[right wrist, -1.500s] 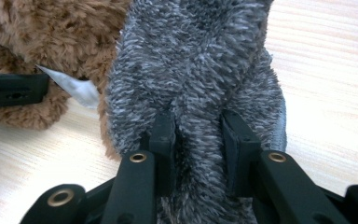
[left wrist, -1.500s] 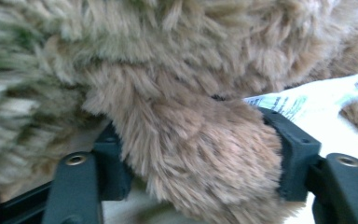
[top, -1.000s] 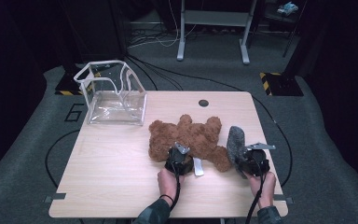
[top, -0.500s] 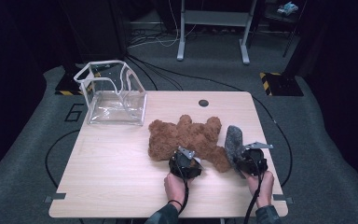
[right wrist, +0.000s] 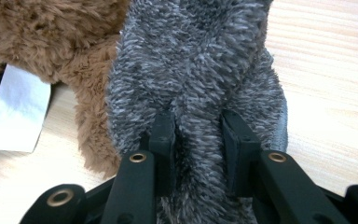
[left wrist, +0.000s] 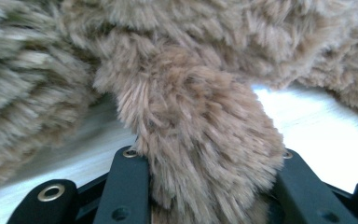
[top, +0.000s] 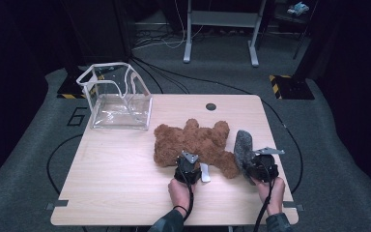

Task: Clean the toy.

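I have two grippers on one wooden table [top: 125, 183], one in each hand. My left gripper [top: 189, 166] sits at the near edge of the one brown plush bear [top: 195, 142], which lies flat across the middle of the table, limbs spread. In the left gripper view a single furry limb of the bear fills the gap between my two black jaws; they have just been closing, and the fur now bulges against both inner faces, so I have that limb clamped. My right gripper [top: 260, 164] is on the one grey fuzzy toy [top: 244, 147], which stands just to the right of the bear and touches its side. In the right gripper view my two jaws are pressed deep into the grey pile, pinching a narrow fold of it between them, so the grip is firm and the gap small. One white tag [top: 205, 173] lies on the wood beside my left gripper, coming out from under the bear's edge. One clear plastic bag [top: 118, 104] with white trim stands open at the far left of the table, well apart from both toys. One small dark round cap [top: 211, 106] sits in the tabletop near its far edge.
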`<action>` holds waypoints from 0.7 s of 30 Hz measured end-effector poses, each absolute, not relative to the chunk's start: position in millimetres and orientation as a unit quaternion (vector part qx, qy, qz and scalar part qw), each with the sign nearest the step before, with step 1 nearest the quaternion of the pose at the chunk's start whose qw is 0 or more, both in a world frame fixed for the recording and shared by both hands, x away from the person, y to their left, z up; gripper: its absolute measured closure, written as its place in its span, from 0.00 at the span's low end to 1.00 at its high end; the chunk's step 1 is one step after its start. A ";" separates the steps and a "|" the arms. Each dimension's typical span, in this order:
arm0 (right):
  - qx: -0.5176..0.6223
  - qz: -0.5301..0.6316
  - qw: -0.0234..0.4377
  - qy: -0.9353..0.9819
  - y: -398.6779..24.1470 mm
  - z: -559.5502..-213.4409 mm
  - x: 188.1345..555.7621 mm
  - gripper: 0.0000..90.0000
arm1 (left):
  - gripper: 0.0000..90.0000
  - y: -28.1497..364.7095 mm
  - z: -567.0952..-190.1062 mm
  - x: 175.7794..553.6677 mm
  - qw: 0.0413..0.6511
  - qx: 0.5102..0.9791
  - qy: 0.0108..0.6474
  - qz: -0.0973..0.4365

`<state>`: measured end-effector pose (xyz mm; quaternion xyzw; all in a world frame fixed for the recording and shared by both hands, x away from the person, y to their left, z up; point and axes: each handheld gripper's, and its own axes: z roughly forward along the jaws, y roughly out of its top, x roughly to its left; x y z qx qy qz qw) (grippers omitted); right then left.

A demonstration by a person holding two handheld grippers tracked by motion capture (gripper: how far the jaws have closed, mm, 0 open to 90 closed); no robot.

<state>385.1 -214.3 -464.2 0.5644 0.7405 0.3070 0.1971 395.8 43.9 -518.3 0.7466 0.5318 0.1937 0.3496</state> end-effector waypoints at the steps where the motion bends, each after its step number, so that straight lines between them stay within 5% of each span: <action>1: 0.564 0.308 0.196 0.740 -214.2 -464.3 385.2 0.76 | 0.73 44.4 -517.8 395.8 0.350 0.748 0.529 0.196; 21: 0.564 0.311 0.205 0.737 -220.0 -464.5 386.7 0.76 | 0.79 65.2 -470.3 421.5 0.367 0.771 0.454 0.255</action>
